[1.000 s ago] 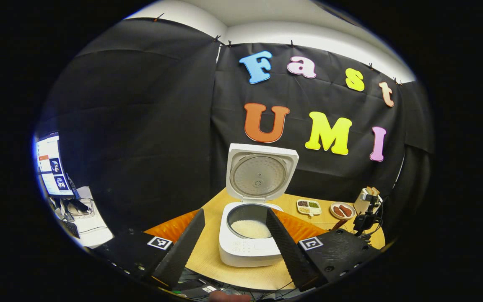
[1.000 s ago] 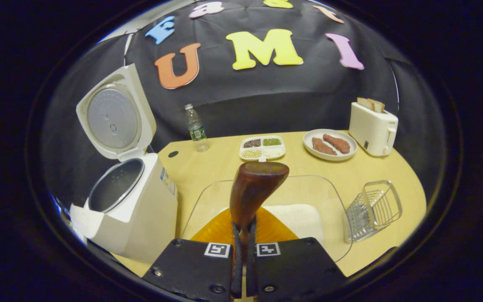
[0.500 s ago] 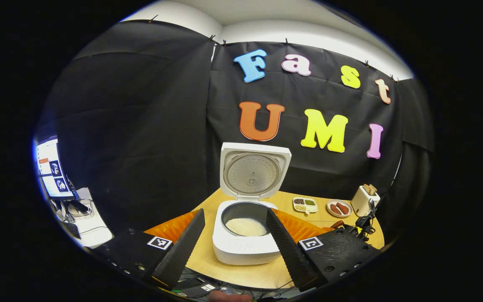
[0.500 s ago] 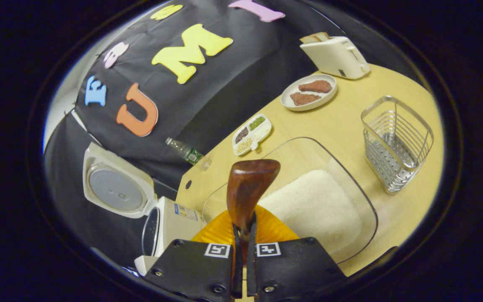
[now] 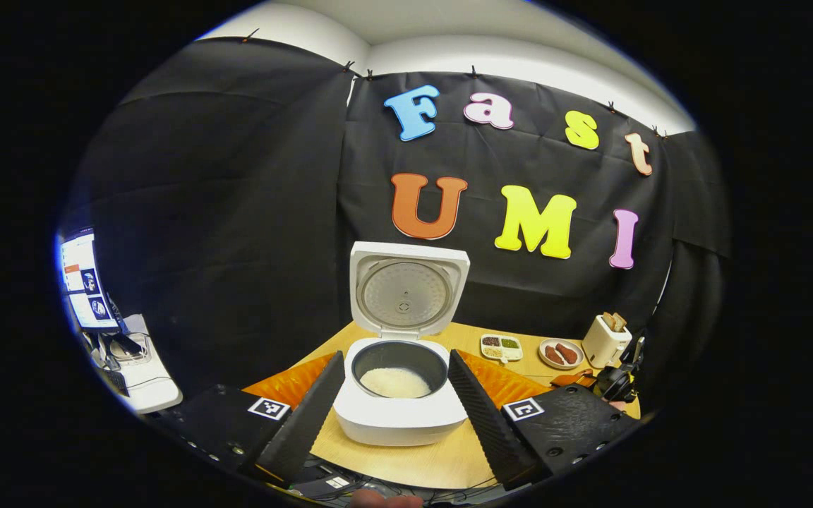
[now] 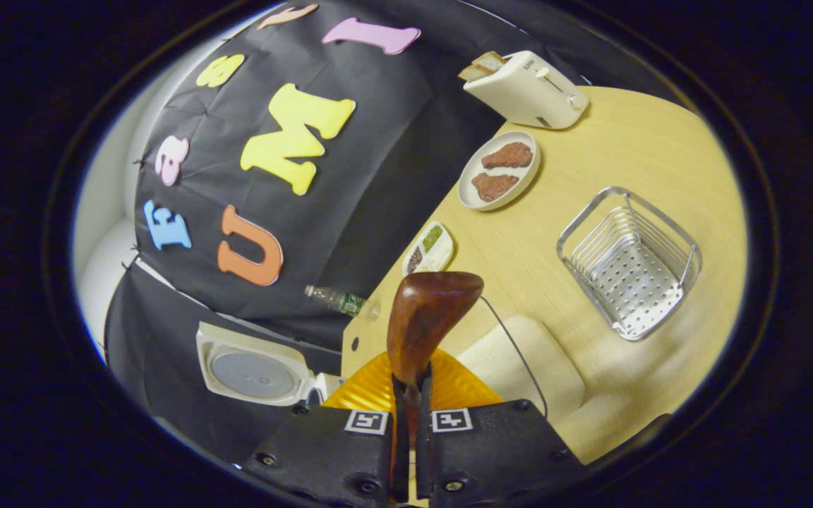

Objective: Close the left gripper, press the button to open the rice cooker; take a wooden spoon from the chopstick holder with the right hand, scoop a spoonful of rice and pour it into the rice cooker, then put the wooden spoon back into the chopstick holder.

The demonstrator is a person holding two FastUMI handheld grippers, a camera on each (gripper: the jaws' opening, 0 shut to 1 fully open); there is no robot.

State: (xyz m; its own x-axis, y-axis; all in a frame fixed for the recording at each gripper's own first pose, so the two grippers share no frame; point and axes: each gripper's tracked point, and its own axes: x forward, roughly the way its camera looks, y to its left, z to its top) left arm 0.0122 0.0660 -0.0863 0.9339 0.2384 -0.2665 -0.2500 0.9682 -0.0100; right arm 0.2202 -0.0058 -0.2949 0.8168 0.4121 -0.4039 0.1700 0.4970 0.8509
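Note:
The white rice cooker (image 5: 398, 416) stands open on the wooden table, its lid (image 5: 406, 289) upright and white rice (image 5: 395, 382) in the pot. My left gripper (image 5: 396, 358) is open, its two black fingers (image 5: 308, 416) framing the cooker from a short way off. My right gripper (image 6: 410, 395) is shut on the handle of the dark wooden spoon (image 6: 426, 321), whose bowl points forward above a clear tray of rice (image 6: 526, 363). The wire chopstick holder (image 6: 629, 261) sits empty to the right of the spoon. The cooker lid (image 6: 255, 363) lies at the lower left.
On the table's far side are a toaster (image 6: 523, 88) with bread, a plate of meat (image 6: 498, 169), a divided dish of grains (image 6: 429, 248) and a water bottle (image 6: 336, 300). A monitor (image 5: 82, 286) and desk stand left of the booth.
The right gripper has rolled and swung right with the spoon, bringing the wire holder nearer and the cooker to the lower left. The left gripper drifted slightly; the cooker sits further left.

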